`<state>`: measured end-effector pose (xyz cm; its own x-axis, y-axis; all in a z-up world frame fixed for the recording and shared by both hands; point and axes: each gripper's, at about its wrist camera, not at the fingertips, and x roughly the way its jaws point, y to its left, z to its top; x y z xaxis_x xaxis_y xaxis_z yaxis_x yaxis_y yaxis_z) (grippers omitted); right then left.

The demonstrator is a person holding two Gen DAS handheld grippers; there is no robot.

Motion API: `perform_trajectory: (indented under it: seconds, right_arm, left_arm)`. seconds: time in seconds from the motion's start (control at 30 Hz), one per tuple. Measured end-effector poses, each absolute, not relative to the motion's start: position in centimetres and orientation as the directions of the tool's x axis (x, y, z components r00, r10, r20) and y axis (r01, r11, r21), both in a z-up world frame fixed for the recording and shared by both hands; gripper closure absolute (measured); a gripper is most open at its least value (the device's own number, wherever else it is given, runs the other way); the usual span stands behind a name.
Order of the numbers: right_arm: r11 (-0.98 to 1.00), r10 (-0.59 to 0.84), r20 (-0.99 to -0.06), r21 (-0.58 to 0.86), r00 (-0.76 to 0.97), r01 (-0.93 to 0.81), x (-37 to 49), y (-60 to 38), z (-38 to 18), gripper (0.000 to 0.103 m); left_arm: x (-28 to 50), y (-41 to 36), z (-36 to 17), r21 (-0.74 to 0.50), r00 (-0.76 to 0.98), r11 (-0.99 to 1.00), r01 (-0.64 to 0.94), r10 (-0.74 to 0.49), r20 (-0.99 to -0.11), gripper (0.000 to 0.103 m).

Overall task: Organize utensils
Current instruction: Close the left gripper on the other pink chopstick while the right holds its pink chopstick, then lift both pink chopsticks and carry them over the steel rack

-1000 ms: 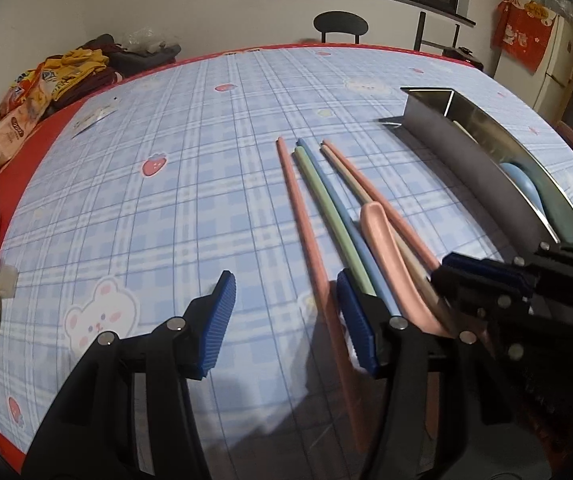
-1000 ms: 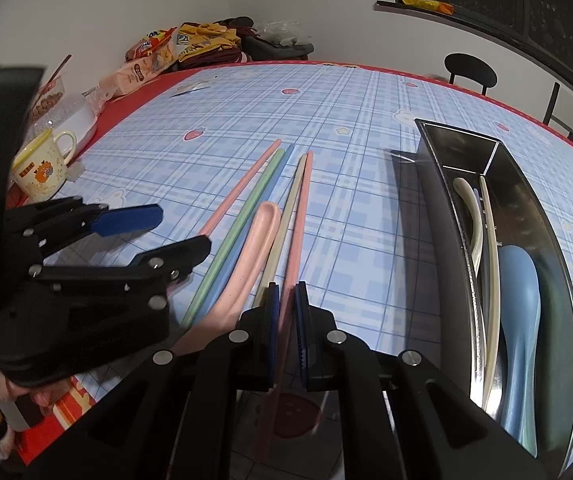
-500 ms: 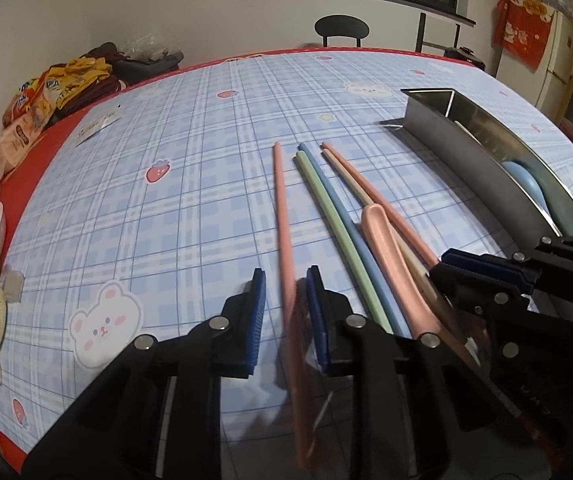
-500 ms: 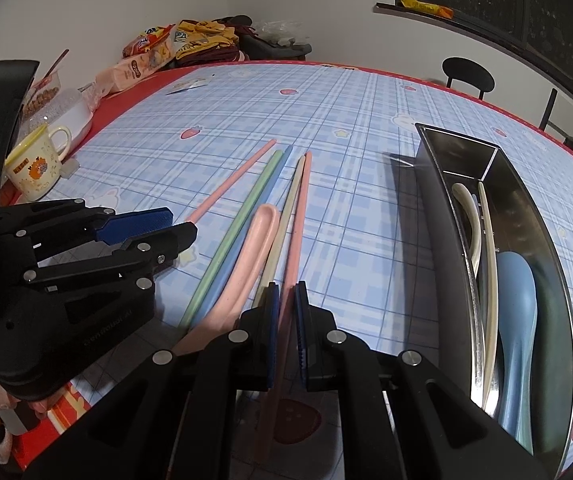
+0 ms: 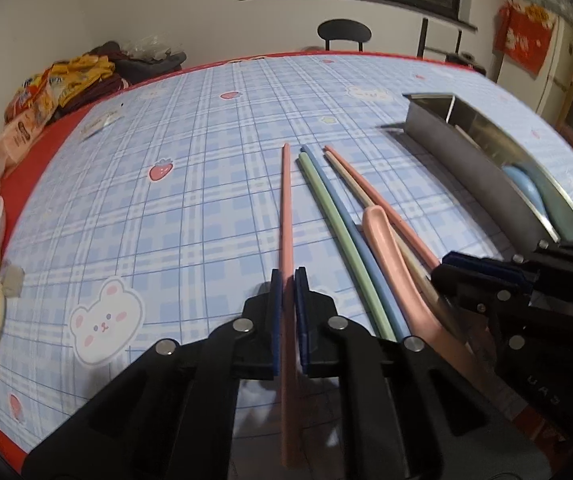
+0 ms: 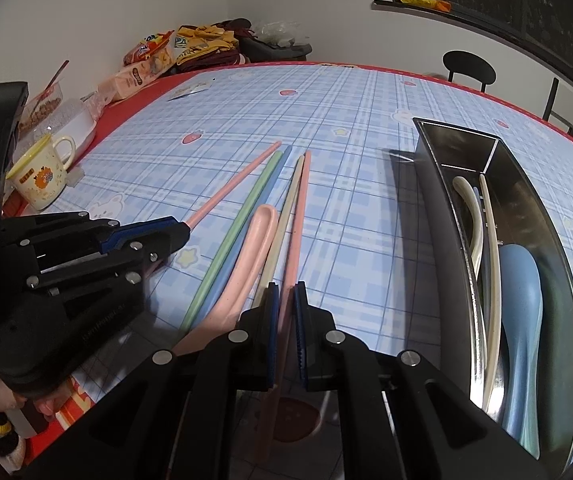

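Two pink chopsticks (image 5: 286,216) (image 6: 299,216) clamped lengthwise, tips pointing away from tools.

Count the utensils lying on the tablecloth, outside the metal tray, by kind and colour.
Pink chopsticks: 2
Pink spoon: 1
Green chopstick: 1
Blue chopstick: 1
Beige chopstick: 1
Total: 6

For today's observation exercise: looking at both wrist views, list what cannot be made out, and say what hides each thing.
- Left wrist view: the metal tray's contents, hidden by its near wall; only a blue spoon peeks out.
- Right wrist view: the pink chopstick's near end, covered by the right tongs.
- Right wrist view: snack packet lettering, too small.
- Both views: the table's near edge, behind the tongs.
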<state>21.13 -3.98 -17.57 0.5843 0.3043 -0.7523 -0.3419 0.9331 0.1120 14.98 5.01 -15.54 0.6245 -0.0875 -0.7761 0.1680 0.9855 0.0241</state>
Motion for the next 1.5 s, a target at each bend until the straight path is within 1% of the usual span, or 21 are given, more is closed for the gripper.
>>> perform_trajectory:
  seconds: [0.13,0.27,0.43,0.9,1.0,1.07,1.17,1.23,1.37,1.5]
  right_arm:
    - [0.935,0.305,-0.749,0.117,0.588,-0.336,21.0,-4.2,-17.6,0.095]
    - [0.937,0.303,-0.730,0.110,0.613,-0.333,20.6,-4.3,-17.1,0.096]
    - [0.939,0.306,-0.707,0.113,0.637,-0.325,20.2,-4.7,-16.7,0.096]
    - [0.942,0.311,-0.658,0.117,0.686,-0.315,19.4,-5.5,-15.9,0.096]
    - [0.941,0.322,-0.636,0.136,0.701,-0.309,19.1,-6.0,-15.6,0.096]
    - [0.933,0.351,-0.617,0.173,0.704,-0.314,18.9,-6.6,-15.3,0.096]
    - [0.911,0.412,-0.604,0.256,0.682,-0.324,18.7,-7.5,-14.9,0.096]
    - [0.899,0.439,-0.584,0.289,0.683,-0.331,18.5,-8.0,-14.2,0.096]
    - [0.883,0.469,-0.533,0.313,0.705,-0.351,17.9,-9.1,-12.3,0.096]
    - [0.882,0.467,-0.493,0.317,0.734,-0.348,17.5,-10.8,-11.0,0.096]
  left_arm:
    - [14.6,6.6,-15.1,-0.070,0.643,0.986,0.149,-0.150,-0.751,0.093]
    - [13.8,7.0,-14.2,-0.094,0.688,0.985,0.144,-0.168,-0.706,0.093]
    - [13.4,7.8,-13.8,-0.133,0.715,0.983,0.124,-0.182,-0.675,0.093]
    - [12.9,8.2,-13.5,-0.140,0.735,0.984,0.112,-0.177,-0.654,0.093]
    - [13.0,8.4,-13.5,-0.148,0.730,0.983,0.112,-0.183,-0.659,0.093]
    - [13.0,9.2,-13.4,-0.182,0.731,0.979,0.093,-0.191,-0.656,0.093]
    - [12.3,11.0,-12.0,-0.262,0.752,0.963,0.065,-0.219,-0.621,0.093]
    - [11.8,11.6,-10.7,-0.285,0.770,0.957,0.055,-0.222,-0.598,0.093]
    - [10.6,10.2,-8.8,-0.245,0.789,0.967,0.072,-0.205,-0.579,0.093]
    - [10.2,8.1,-8.3,-0.232,0.784,0.968,0.092,-0.214,-0.583,0.092]
